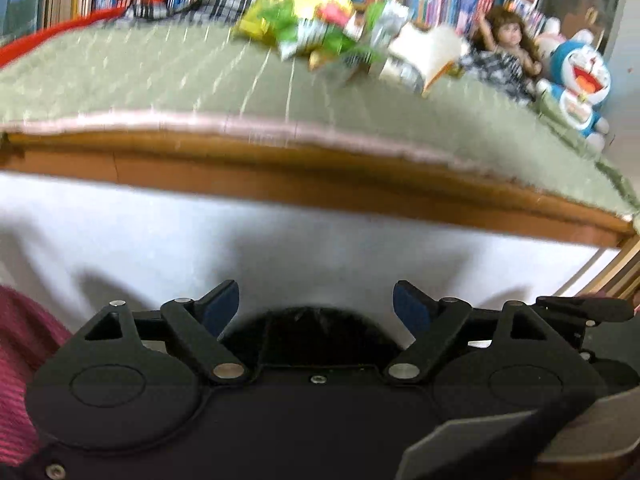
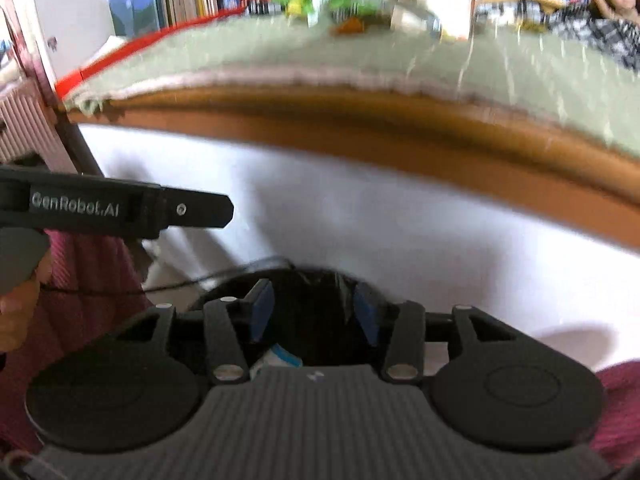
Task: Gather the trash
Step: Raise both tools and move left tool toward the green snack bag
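Left wrist: left tongs (image 1: 316, 300) wide open, holding nothing.

Left black plastic two-finger gripper (image 1: 316, 300): dark blue pads (image 1: 218, 312) on the inner finger faces, silver pivot pins on the linkage bars, round black discs outboard of each linkage. Right black two-finger gripper (image 2: 314, 312): same layout, with a grey ribbed plate behind the fingers. White "GenRobot.AI" lettering is seen on a black bar left of the right gripper. Magenta ribbed knit sleeves (image 2: 92, 276) are worn.
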Demonstrator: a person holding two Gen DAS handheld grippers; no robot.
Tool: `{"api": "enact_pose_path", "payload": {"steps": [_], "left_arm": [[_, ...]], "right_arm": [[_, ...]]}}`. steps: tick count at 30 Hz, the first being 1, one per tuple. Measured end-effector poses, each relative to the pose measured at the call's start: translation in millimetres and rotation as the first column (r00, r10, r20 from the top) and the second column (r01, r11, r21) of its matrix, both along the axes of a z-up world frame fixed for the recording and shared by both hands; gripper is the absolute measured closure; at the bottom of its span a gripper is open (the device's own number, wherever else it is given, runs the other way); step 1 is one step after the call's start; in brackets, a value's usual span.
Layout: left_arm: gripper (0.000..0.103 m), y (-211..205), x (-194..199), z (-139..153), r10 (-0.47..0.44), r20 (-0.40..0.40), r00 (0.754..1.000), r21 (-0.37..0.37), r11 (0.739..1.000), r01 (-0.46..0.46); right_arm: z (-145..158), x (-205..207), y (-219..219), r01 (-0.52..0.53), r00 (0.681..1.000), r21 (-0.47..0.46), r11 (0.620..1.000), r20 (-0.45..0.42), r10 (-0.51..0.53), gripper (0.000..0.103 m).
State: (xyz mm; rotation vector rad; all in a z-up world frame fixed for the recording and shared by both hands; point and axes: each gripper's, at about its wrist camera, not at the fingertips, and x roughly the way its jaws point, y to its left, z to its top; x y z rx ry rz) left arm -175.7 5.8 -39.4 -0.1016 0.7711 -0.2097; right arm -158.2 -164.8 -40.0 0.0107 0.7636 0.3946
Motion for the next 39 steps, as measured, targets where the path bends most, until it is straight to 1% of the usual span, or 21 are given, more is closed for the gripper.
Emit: {"api": "enact_pose_path", "payload": {"steps": [6,10,14,19,22,24,28,31,32,33,34,36,39], "left_arm": [[0.016,4,-3,44,-0.005,0.134,0.991,-0.032,0.999,0.009],[0.015,4,10,66,0.004,0.213,0.977,-0.029,1.000,0.003],[0.015,0,31,78,0.026,0.272,0.962,-0.017,1.000,-0.022],[0.015,-16,63,83,0.002,0.334,0.943,0.015,1.000,-0.008],[0.015,-28,82,84,-0.024,0.387,0.922,0.027,1.000,0.014],[0.015,-35,94,83,-0.046,0.422,0.906,0.018,0.999,0.043],[0.017,-44,125,79,-0.075,0.381,0.922,-0.029,0.995,0.093],[0.023,-50,147,72,-0.087,0.346,0.934,-0.028,0.994,0.103],[0.027,-53,155,71,-0.098,0.330,0.939,-0.023,0.993,0.112],[0.034,-55,162,69,-0.105,0.315,0.943,-0.021,0.993,0.118],[0.038,-57,170,67,-0.109,0.299,0.948,-0.021,0.992,0.120],[0.049,-61,182,63,-0.114,0.277,0.954,-0.013,0.992,0.123],[0.055,-69,195,59,-0.132,0.266,0.955,0.010,0.991,0.134]], "right_arm": [[42,6,-11,0.021,0.991,0.024,0.999,0.133,-0.024,0.038],[57,20,-15,0.067,0.978,-0.008,0.998,0.197,-0.064,0.037],[62,40,-22,0.125,0.966,-0.018,0.992,0.229,-0.118,0.037],[65,72,-31,0.192,0.950,-0.038,0.981,0.260,-0.175,0.037],[66,95,-40,0.217,0.946,-0.037,0.975,0.254,-0.201,0.037],[68,110,-46,0.220,0.948,-0.040,0.975,0.243,-0.205,0.039],[71,135,-53,0.207,0.953,-0.035,0.978,0.234,-0.194,0.042],[70,149,-52,0.190,0.957,-0.035,0.981,0.228,-0.177,0.042],[69,153,-52,0.182,0.959,-0.037,0.983,0.228,-0.169,0.042],[68,157,-51,0.176,0.960,-0.042,0.983,0.228,-0.162,0.042],[67,160,-50,0.172,0.961,-0.048,0.984,0.228,-0.157,0.042],[65,166,-49,0.166,0.962,-0.059,0.984,0.227,-0.149,0.042],[62,171,-48,0.161,0.964,-0.062,0.985,0.222,-0.144,0.042]]}}
